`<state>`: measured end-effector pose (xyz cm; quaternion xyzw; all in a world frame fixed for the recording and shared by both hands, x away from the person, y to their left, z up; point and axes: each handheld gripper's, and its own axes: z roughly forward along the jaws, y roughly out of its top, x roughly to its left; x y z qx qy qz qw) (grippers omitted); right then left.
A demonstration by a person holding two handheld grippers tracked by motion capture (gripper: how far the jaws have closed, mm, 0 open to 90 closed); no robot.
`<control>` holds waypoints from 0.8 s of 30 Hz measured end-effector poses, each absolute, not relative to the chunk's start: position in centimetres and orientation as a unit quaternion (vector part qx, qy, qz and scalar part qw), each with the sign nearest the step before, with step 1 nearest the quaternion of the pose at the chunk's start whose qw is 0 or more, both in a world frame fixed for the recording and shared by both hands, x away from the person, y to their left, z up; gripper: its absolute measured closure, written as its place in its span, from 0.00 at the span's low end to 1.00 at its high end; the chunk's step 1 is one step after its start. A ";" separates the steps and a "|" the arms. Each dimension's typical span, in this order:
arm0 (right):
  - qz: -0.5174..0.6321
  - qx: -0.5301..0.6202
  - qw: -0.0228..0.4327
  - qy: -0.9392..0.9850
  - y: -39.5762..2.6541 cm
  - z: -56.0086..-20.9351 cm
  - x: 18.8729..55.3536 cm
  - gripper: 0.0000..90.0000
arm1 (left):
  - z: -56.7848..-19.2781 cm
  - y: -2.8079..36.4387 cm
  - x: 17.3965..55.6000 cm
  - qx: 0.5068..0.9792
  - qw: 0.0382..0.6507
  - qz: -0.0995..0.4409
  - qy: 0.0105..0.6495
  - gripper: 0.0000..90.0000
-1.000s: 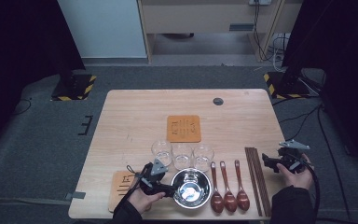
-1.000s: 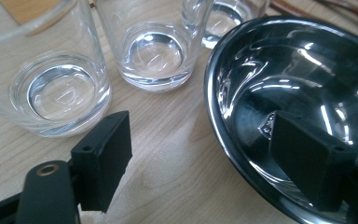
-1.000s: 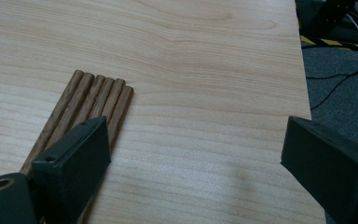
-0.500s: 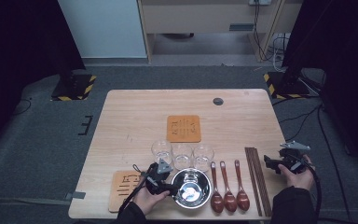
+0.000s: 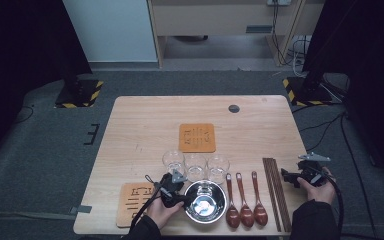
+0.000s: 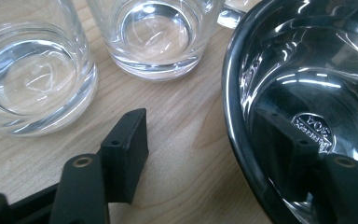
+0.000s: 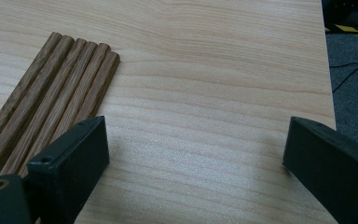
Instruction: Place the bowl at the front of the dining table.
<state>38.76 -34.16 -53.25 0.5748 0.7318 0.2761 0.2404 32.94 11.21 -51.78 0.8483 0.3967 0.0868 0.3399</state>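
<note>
The left claw (image 6: 205, 144) has been closing astride the steel bowl's (image 6: 242, 116) rim, not yet pinching it. The right claw (image 7: 196, 154) is released above the counter (image 7: 205, 84), beside the chopsticks (image 7: 51, 93).

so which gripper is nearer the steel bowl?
Left. The left gripper straddles the steel bowl rim, one jaw inside, jaws just closing. The right gripper sits beyond the chopsticks.

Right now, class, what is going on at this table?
A person works with a gripper in each hand. The left gripper straddles the rim of the steel bowl, one jaw inside, one outside; its jaws have just been closing but are not yet clamped. The right gripper hangs open over bare table beside the chopsticks.
</note>
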 end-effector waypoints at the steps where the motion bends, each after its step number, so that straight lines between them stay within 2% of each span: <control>1: 0.277 0.573 0.240 0.733 -34.2 -53.3 38.7 0.07 | -51.7 11.2 32.9 0.847 0.336 0.086 0.402 0.42; 10: 0.295 0.576 0.237 0.724 -34.5 -53.7 38.6 0.05 | -51.6 10.7 32.9 0.848 0.333 0.087 0.403 0.50; 17: 0.301 0.576 0.240 0.721 -34.5 -53.9 38.6 0.03 | -51.5 10.5 32.9 0.848 0.332 0.080 0.405 0.61; 24: 0.302 0.578 0.238 0.720 -34.5 -53.9 38.6 0.03 | -51.5 10.3 32.9 0.853 0.336 0.081 0.391 0.67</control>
